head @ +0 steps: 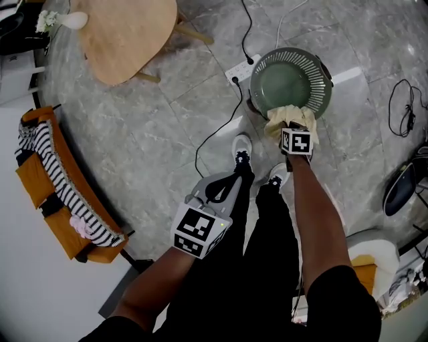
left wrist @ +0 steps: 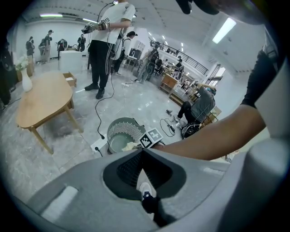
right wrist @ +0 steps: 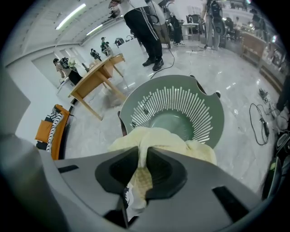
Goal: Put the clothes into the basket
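Here the right tongs (right wrist: 144, 153) are pinching a pale yellow cloth (right wrist: 159, 136). The two jaws are pressing together on a bunched fold of it, and a waffle-textured tail is hanging down through the gap behind the tips. The rest of the cloth is spreading out in front of the tips and lying across the near rim of the green basket (right wrist: 213, 106), part of it over the inside. Whether it is touching the basket's bottom is hard to tell, since the tongs are covering that spot. In the head view the right tongs are pointing steeply down at that near rim, with the arm stretching out above the person's legs.

The left tongs (left wrist: 142, 151) are holding nothing, their jaws pressed together at the tips. In the head view they are hanging nearer the person, over the left thigh and well apart from the basket. Through the opening behind their tips a white shoe (left wrist: 145, 188) is showing.

The basket is standing on the grey marble floor (head: 167, 120), with a white power strip (head: 242, 68) lying just beside its far-left side. Farther off, a wooden worktop (head: 127, 37) is carrying a white vase (head: 72, 20) at its left edge. An orange seat (head: 40, 187) by the wall is bearing a striped garment (head: 57, 177).
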`<state>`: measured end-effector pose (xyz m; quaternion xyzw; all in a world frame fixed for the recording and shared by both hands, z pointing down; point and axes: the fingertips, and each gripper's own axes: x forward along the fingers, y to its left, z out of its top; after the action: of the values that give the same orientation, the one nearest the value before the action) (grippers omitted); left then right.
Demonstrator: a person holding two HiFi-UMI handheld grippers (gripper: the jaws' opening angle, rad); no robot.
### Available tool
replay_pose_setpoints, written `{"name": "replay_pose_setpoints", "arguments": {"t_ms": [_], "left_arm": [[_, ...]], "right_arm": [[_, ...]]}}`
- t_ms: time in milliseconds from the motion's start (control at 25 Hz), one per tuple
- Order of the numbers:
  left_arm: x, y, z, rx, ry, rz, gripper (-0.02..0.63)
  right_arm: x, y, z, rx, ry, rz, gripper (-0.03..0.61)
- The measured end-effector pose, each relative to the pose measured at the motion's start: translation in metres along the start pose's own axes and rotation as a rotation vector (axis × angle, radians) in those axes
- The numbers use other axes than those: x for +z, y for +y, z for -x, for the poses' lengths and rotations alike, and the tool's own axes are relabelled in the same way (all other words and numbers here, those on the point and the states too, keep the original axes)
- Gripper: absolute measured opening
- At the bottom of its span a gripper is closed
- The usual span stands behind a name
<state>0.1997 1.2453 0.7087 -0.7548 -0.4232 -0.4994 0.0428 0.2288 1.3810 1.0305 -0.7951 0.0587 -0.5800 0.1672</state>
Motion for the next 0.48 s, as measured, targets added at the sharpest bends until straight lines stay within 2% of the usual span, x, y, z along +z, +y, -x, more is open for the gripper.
{"name": "replay_pose_setpoints", "arguments": {"t_ms": [40, 120, 160, 480], "left_arm": [[-0.001, -0.002, 0.001, -0.001, -0.002, 0.002, 0.0], [-0.002, -0.005, 0.001, -0.007, -0.003, 0.007, 0.0], [-0.003, -0.006, 0.002, -0.01, -0.004, 0.01, 0.0], [0.011, -0.026, 0.016, -0.018, -0.036, -0.006, 0.0]], "right_arm": [[-0.002, 0.002, -0.001, 0.016, 0.016, -0.002, 0.087], [-0.004, 0.008, -0.002, 0.052, 0.05, 0.0, 0.199], [-0.005, 0.009, -0.001, 0.059, 0.063, 0.007, 0.222], [-0.001, 0.003, 0.047, 0.019, 0.05, 0.094, 0.23]]}}
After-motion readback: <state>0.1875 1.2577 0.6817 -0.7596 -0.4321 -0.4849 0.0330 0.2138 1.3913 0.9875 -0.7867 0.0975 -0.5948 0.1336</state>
